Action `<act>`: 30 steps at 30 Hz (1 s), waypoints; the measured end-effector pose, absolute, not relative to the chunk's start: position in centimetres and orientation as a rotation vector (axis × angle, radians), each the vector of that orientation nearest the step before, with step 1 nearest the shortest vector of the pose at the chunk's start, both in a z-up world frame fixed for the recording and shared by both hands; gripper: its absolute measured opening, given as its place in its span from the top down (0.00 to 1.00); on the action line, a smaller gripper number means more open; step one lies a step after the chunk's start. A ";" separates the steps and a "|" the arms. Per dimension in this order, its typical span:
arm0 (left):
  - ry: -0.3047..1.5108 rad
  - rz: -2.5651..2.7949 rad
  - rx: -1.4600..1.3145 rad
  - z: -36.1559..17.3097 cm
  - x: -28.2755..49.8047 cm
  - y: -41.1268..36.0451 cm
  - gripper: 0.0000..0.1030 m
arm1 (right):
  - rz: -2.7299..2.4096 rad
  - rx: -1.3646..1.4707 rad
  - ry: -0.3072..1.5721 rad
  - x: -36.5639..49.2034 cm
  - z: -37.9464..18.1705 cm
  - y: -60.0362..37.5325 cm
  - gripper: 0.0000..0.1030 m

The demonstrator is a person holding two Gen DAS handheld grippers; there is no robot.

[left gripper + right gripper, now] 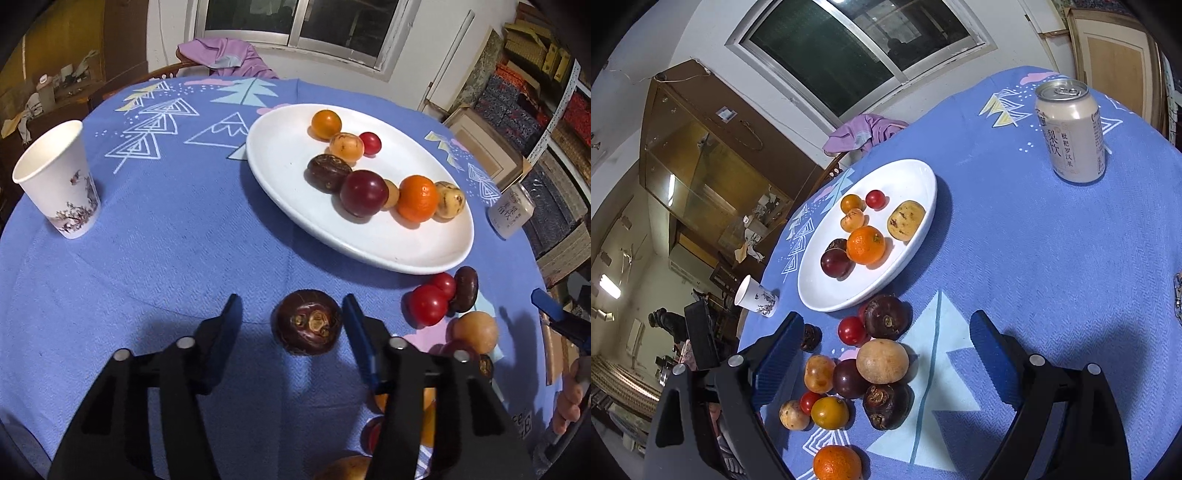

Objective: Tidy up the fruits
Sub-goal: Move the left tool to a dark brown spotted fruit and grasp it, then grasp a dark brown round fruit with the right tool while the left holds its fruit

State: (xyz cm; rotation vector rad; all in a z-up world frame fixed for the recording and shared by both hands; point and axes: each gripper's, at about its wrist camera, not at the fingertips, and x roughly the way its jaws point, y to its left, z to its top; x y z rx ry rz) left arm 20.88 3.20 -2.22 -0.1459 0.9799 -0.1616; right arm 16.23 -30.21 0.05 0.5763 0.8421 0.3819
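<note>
A white plate [280, 173] on the blue tablecloth holds several fruits: oranges, plums, loquats, a water chestnut. My left gripper [291, 317] is open, its fingers on either side of a dark water chestnut [306, 322] lying on the cloth, not gripping it. Loose fruits lie to its right: red tomatoes [424, 304], a chestnut [465, 288], a tan fruit [474, 330]. In the right wrist view my right gripper [886, 332] is open above the loose pile [866, 369]; the plate [912, 177] lies beyond it. That chestnut [810, 336] shows by its left finger.
A paper cup [59, 181] stands at the table's left. A drink can [1071, 133] stands at the right beyond the plate. A chair with purple cloth [225, 57] is behind the table. Shelves of boxes [535, 92] stand on the right.
</note>
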 end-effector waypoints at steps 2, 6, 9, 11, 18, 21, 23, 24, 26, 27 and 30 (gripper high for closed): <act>0.981 -0.177 -0.135 -2.2 20.7 2.7 0.49 | 0.383 0.576 0.844 16.3 0.0 -30.2 0.11; 0.989 -0.197 -0.077 -2.4 20.4 1.1 0.49 | 0.382 0.568 0.855 16.4 -0.3 -30.0 0.11; 0.991 -0.179 -0.024 -2.8 20.4 0.3 0.49 | 0.379 0.562 0.863 16.5 -0.5 -29.9 0.11; 0.999 -0.175 -0.013 -3.1 20.4 0.3 0.49 | 0.377 0.560 0.866 16.6 -0.6 -29.8 0.11; 0.962 -0.114 0.053 -3.8 20.6 0.3 0.57 | 0.405 0.554 0.870 17.0 -1.2 -29.4 0.11; 0.949 -0.109 0.068 -3.8 20.5 0.1 0.57 | 0.447 0.553 0.875 17.6 -1.6 -28.6 0.12; 0.949 -0.110 0.055 -3.8 20.5 0.2 0.56 | 0.473 0.541 0.893 18.3 -1.9 -27.7 0.20; 0.949 -0.112 0.051 -3.8 20.5 0.3 0.56 | 0.481 0.539 0.901 18.6 -2.1 -27.3 0.22; 0.948 -0.114 0.045 -3.8 20.5 0.4 0.56 | 0.486 0.521 0.919 19.5 -2.5 -26.3 0.34; 0.948 -0.115 0.043 -3.8 20.5 0.4 0.56 | 0.480 0.499 0.927 19.8 -2.7 -25.9 0.37; 0.949 -0.119 0.039 -3.9 20.5 0.5 0.56 | 0.456 0.447 0.956 20.7 -3.5 -25.0 0.45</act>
